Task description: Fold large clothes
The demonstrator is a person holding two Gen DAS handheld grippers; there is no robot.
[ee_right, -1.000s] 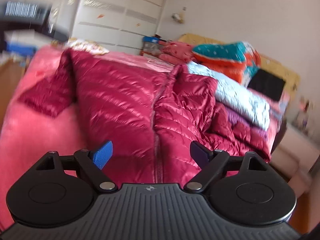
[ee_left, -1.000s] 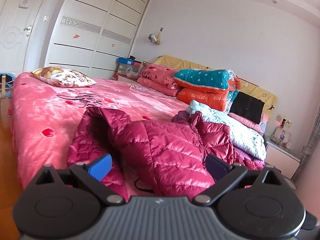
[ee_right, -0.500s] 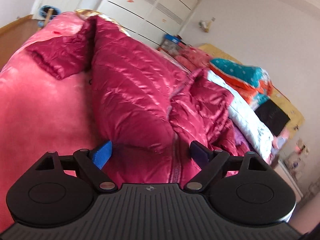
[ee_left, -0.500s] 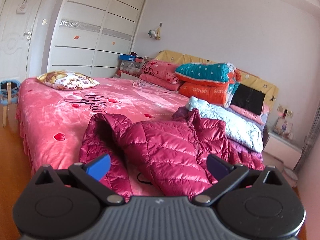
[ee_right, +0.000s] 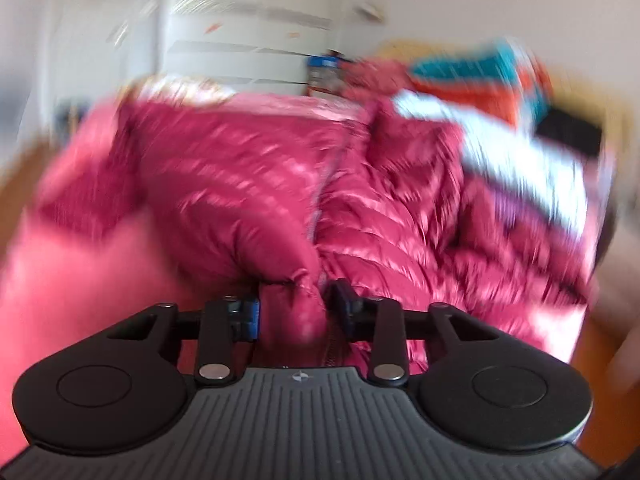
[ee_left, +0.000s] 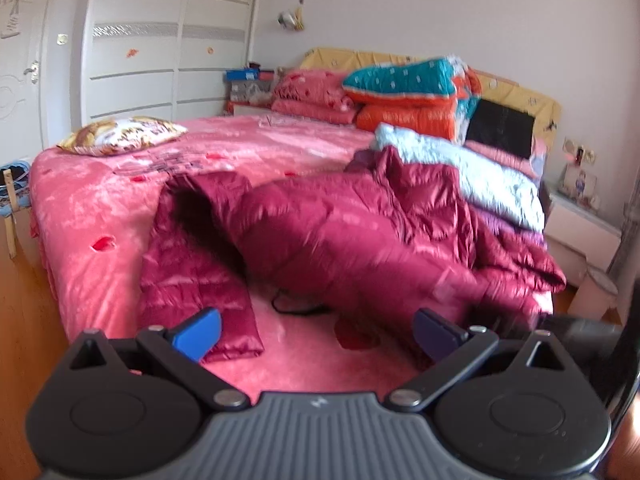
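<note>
Crimson quilted down jacket (ee_left: 360, 232) lies crumpled on the pink bed (ee_left: 92, 200), near its front edge, and the left gripper (ee_left: 316, 330) hovers just before it with jaws wide and nothing between them. From the right wrist, the right gripper (ee_right: 297, 314) is closing its jaws on a fold of the jacket's (ee_right: 248, 176) hem beside the zipper, pads pressing the fabric.

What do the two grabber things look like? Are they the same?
Yes, they match. The left gripper and the right gripper each have a grey ribbed body with a small logo, two round black discs at the sides, and black link bars with silver rivets. One finger pad is bright blue, the other dark navy.
</note>
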